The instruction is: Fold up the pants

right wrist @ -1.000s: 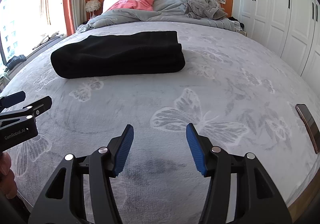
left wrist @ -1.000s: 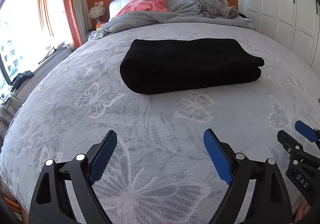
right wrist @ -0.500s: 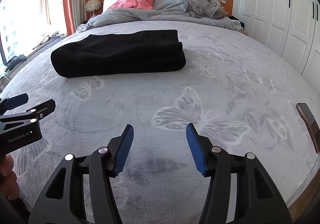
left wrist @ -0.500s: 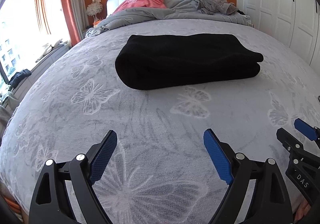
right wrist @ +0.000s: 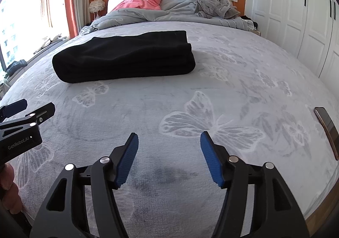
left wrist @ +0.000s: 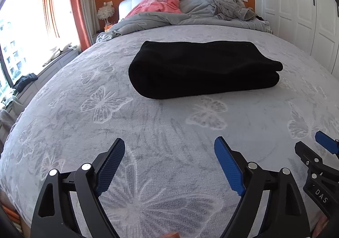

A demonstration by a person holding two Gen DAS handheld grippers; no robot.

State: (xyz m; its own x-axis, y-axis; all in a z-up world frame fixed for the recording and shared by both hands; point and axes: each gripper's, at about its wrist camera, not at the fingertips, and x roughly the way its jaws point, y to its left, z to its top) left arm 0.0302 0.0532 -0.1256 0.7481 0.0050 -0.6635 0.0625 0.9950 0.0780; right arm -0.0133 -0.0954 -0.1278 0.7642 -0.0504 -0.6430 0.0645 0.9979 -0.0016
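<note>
Both claws were spread wide with nothing in them, the left black claw with blue ribbed pads [left wrist: 169, 154] and the right one [right wrist: 169, 150] hovering over the grey butterfly-print blanket [left wrist: 148, 123], with the folded black fleece pants [left wrist: 201, 70] well ahead of them. Only the right view caught a dark flat phone [right wrist: 327, 130] off to that claw's right, partly cut off at the frame edge. Each view showed just a sliver of the other claw.

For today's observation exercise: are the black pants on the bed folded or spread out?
Folded. The black pants lie as a compact stacked bundle on the bed, with layered edges showing at the right end.
</note>
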